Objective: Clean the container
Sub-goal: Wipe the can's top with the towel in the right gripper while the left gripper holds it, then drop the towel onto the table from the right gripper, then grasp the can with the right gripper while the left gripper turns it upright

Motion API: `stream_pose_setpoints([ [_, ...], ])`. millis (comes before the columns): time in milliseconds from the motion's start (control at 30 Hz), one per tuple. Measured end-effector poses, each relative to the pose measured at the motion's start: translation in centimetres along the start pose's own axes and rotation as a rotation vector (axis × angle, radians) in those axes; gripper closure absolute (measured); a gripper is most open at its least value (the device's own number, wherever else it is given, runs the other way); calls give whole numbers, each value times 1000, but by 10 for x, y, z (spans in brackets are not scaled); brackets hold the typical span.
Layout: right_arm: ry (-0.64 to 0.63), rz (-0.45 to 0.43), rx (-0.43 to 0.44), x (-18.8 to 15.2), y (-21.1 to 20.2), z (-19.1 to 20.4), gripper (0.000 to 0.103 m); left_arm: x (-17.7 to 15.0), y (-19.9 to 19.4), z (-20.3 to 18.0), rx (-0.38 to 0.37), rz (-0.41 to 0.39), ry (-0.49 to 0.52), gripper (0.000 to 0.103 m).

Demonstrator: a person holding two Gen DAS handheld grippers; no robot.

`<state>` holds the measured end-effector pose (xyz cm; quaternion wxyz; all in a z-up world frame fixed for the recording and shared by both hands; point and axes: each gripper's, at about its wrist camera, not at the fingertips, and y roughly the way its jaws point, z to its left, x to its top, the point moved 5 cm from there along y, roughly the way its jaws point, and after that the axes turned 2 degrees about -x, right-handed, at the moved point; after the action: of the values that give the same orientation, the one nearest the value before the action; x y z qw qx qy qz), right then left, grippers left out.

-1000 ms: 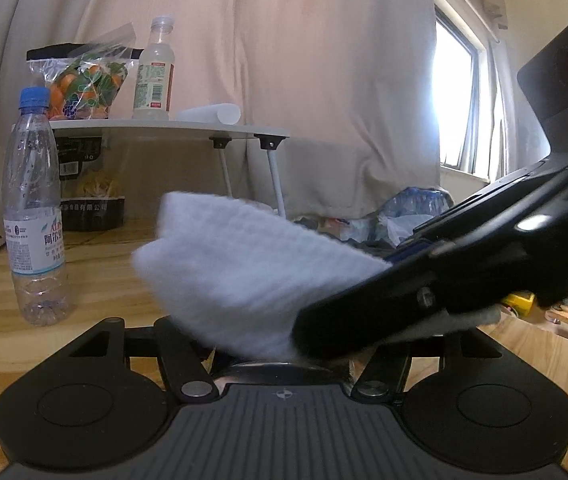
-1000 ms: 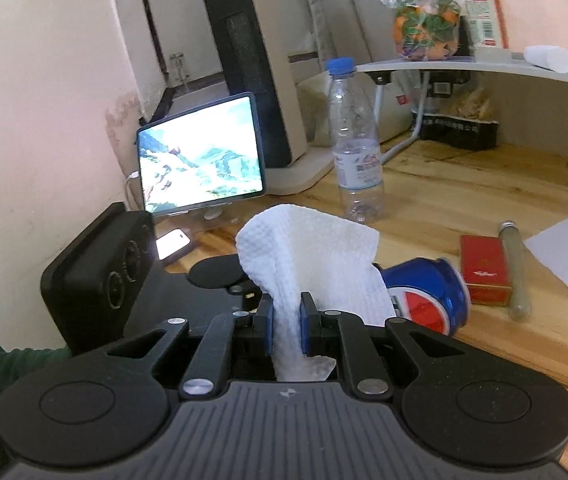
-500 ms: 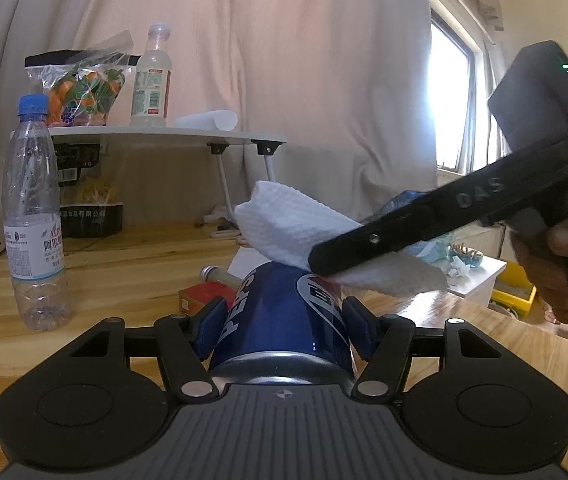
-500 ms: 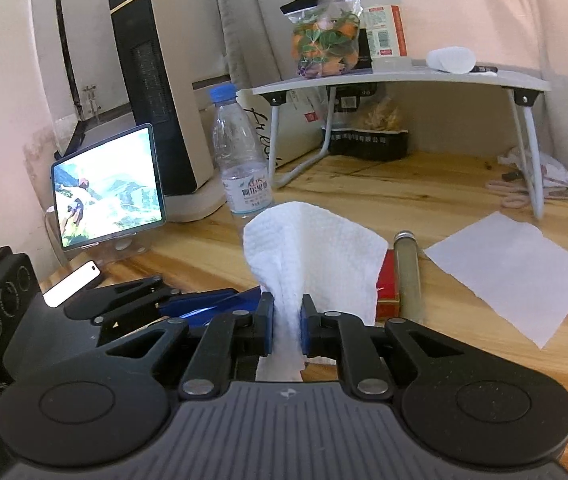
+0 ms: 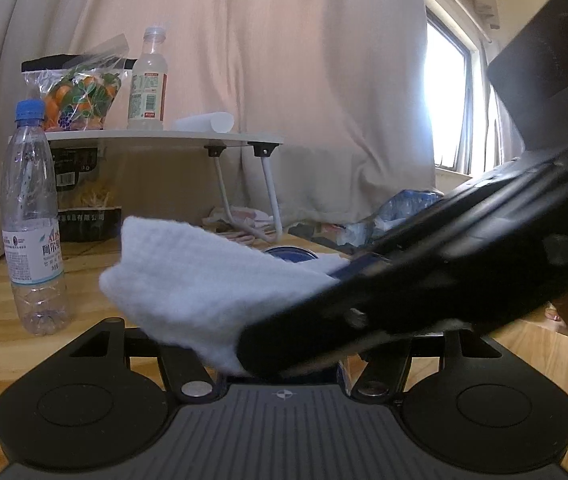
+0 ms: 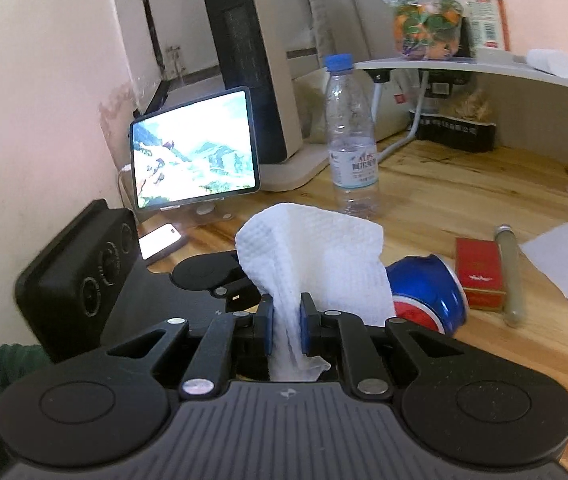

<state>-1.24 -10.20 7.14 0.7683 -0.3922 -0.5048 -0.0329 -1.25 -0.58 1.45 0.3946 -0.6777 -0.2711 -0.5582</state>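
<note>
My right gripper point(image 6: 283, 316) angled across the left one, pinching a white textured paper towel point(image 6: 316, 256) draped on the blue metal soda can point(image 6: 428, 292), can over the wooden counter point(image 6: 444, 192), my left gripper point(image 5: 284, 364) hidden under towel, grip unclear, only right view shows a lit tablet point(image 6: 194, 148)

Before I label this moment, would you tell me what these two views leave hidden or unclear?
- Left wrist view: the can shows only its blue top; the towel and right gripper cover the rest.
- Same view: the left gripper's fingertips are hidden, so its grip is not visible.
- Right wrist view: towel-to-can contact is hidden behind the towel.
- Same view: the phone is partly hidden by the left gripper's body.
</note>
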Motion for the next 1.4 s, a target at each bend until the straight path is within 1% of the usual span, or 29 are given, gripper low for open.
stream_pose_setpoints([
  [200, 41, -57, -64, 10, -1, -25, 90, 0, 1, 0, -6, 5, 1, 38],
  [367, 94, -117, -184, 17, -17, -63, 87, 0, -1, -1, -5, -6, 8, 38],
  [500, 160, -148, -276, 8, -29, -102, 87, -1, -1, -1, -4, -6, 7, 38],
  [533, 166, -128, -315, 2, -28, -114, 87, 0, -1, -1, -4, -5, 6, 38],
  [633, 175, -32, -430, -22, -16, -147, 86, 0, 0, 0, -4, -4, 1, 38],
  [700, 151, 16, -491, -34, -9, -158, 84, 0, 0, 0, -4, -3, -1, 38],
  [733, 145, 31, -516, -38, -7, -162, 81, 0, 0, 0, -4, -3, -3, 38],
  [767, 149, 35, -532, -41, -7, -165, 72, 0, 0, 1, -4, -4, -4, 38],
  [800, 160, 26, -539, -41, -9, -166, 56, -1, 0, 1, -4, -3, -4, 38],
  [833, 173, 12, -545, -41, -12, -168, 46, -1, 0, 0, -4, -3, -5, 38],
  [867, 181, -11, -555, -40, -15, -167, 26, -1, 0, 0, -4, -3, -5, 38],
  [900, 178, -38, -569, -38, -20, -166, 16, -1, 0, 0, -3, -3, -6, 38],
  [967, 160, -76, -588, -32, -28, -160, 15, -1, -1, 0, -2, -5, -5, 38],
  [1033, 193, -122, -525, -24, -36, -150, 15, -2, -1, -1, -3, -8, -3, 38],
  [1067, 227, -149, -470, -20, -40, -143, 13, -2, -2, -1, -2, -11, -3, 38],
  [1100, 283, -177, -391, -17, -43, -138, 7, -2, -2, -1, -2, -12, -2, 38],
  [1167, 433, -210, -214, -19, -45, -129, 2, -1, -1, -1, -1, -13, 0, 38],
  [1233, 529, -173, -99, -27, -32, -120, 2, -1, -2, 0, -3, -14, -2, 38],
  [1267, 557, -155, -57, -31, -25, -115, 2, -1, -2, 0, -4, -15, -4, 38],
  [1333, 615, -138, 10, -38, -13, -110, 2, -1, -2, 0, -10, -21, -6, 38],
  [1400, 716, -133, 79, -46, -4, -112, 2, -1, -3, -1, -16, -26, -4, 38],
])
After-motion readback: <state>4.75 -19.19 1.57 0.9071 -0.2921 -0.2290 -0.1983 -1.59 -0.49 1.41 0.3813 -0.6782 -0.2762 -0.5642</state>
